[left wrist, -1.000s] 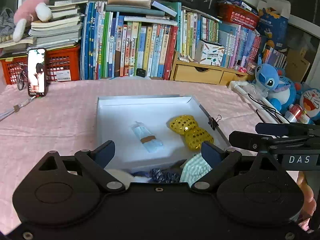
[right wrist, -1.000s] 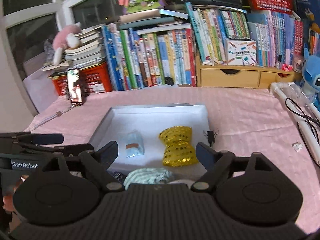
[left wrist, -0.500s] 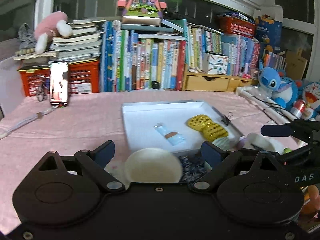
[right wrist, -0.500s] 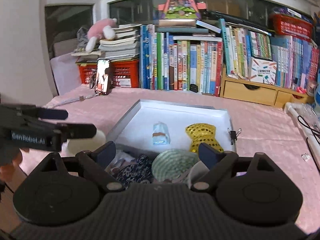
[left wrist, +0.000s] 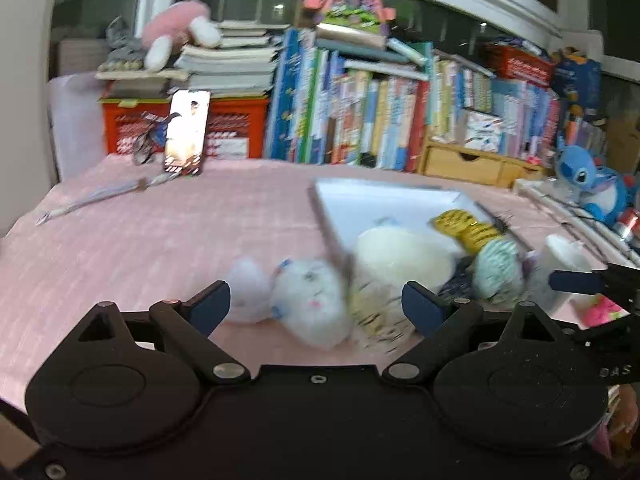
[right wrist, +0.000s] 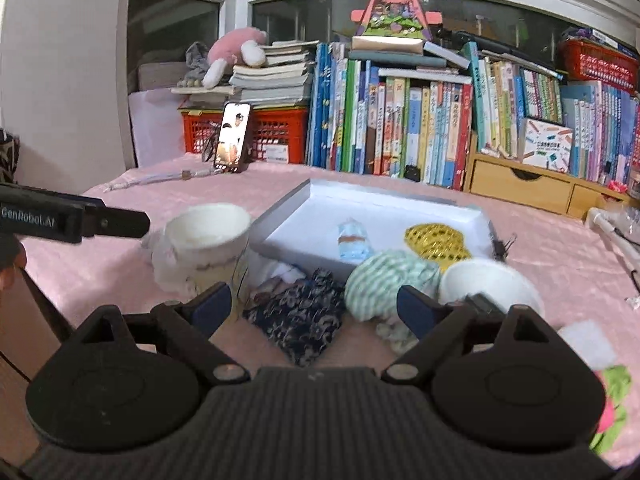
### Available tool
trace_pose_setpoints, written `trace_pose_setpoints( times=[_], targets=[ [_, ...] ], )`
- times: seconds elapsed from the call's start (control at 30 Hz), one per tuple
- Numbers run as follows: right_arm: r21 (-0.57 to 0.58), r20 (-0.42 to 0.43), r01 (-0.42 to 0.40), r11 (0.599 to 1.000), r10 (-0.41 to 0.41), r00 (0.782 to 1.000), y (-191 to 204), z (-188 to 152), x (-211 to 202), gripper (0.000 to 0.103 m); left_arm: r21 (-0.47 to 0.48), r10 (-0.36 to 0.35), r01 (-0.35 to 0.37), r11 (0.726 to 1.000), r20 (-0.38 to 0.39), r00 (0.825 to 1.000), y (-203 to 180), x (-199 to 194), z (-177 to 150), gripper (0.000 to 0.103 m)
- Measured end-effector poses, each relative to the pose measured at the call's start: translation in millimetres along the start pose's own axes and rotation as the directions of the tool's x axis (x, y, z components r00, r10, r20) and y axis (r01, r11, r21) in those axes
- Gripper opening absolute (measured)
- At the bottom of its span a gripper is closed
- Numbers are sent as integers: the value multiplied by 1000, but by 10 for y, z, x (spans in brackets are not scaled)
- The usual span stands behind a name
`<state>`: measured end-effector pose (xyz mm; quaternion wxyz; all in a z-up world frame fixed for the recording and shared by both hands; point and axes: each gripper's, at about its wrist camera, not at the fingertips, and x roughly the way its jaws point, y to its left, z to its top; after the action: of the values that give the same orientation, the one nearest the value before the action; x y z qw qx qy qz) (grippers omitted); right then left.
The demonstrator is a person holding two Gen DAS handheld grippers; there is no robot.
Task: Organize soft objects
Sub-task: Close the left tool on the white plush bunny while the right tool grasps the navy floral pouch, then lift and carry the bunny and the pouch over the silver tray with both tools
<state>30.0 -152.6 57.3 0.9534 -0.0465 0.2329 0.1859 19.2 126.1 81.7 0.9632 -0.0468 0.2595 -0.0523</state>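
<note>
My left gripper (left wrist: 316, 306) hovers low over the pink tablecloth. Its jaws are closing slightly around a blurred white fluffy plush (left wrist: 312, 300), and the pads do not press on it. A cream cup (left wrist: 400, 256) stands just behind. My right gripper (right wrist: 314, 310) is open over a dark floral cloth (right wrist: 300, 324), apart from it. A green striped ball (right wrist: 384, 284) sits by its right finger. The white tray (right wrist: 280, 220) holds a gold sequin bow (right wrist: 436, 244) and a light blue bundle (right wrist: 352, 240).
White cups (right wrist: 208, 240) (right wrist: 488, 284) flank the cloth pile. A phone on a stand (right wrist: 234, 138), a red crate (right wrist: 276, 136), rows of books (right wrist: 400, 120) and wooden drawers (right wrist: 520, 184) line the back. A blue plush (left wrist: 592, 184) and a cable lie to the right.
Both grippers have pulled back from the tray and sunk toward the table. The left view has swung left, which brings the white plush between its fingers. The cloth pile now fills the right view.
</note>
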Motion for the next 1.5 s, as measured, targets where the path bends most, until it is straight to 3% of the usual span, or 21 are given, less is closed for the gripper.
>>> trace_pose_setpoints(
  times=[0.2,0.3,0.43,0.53,0.77,0.9,0.97,1.03,1.23,1.33,1.5],
  targets=[
    [-14,1,23,1000,-23,1000,84,-209,134,93,-90,24,-30,996,-62,998,211,236,-215,77],
    [-3,14,34,999,-34,999,87,-271,192,91,-188,3,-17,982,-78,997,317,347,-257,71],
    [-1,28,61,998,-61,998,107,-328,240,88,-389,-56,19,921,-83,995,517,470,-294,63],
    [6,34,67,998,-67,997,110,-347,276,87,-485,-65,12,875,-94,993,641,568,-315,58],
    [9,37,66,998,-66,997,140,-341,382,85,-557,-98,30,830,-92,991,684,731,-313,52],
    [2,27,74,997,-74,997,170,-339,471,84,-610,-114,41,791,-81,990,697,808,-306,51],
    [5,18,74,997,-74,997,174,-339,516,82,-626,-122,45,779,-81,989,683,847,-302,45],
    [10,7,72,997,-72,997,176,-340,552,76,-634,-144,67,770,-69,987,672,864,-295,31],
    [8,-4,59,998,-59,998,199,-364,558,55,-589,-129,64,806,-68,989,596,806,-244,29],
    [8,-1,62,998,-62,998,197,-363,519,49,-575,-133,73,815,-64,989,597,718,-250,29],
    [16,-4,57,998,-57,998,170,-366,421,44,-513,-126,77,855,-61,990,582,510,-285,29]
  ],
)
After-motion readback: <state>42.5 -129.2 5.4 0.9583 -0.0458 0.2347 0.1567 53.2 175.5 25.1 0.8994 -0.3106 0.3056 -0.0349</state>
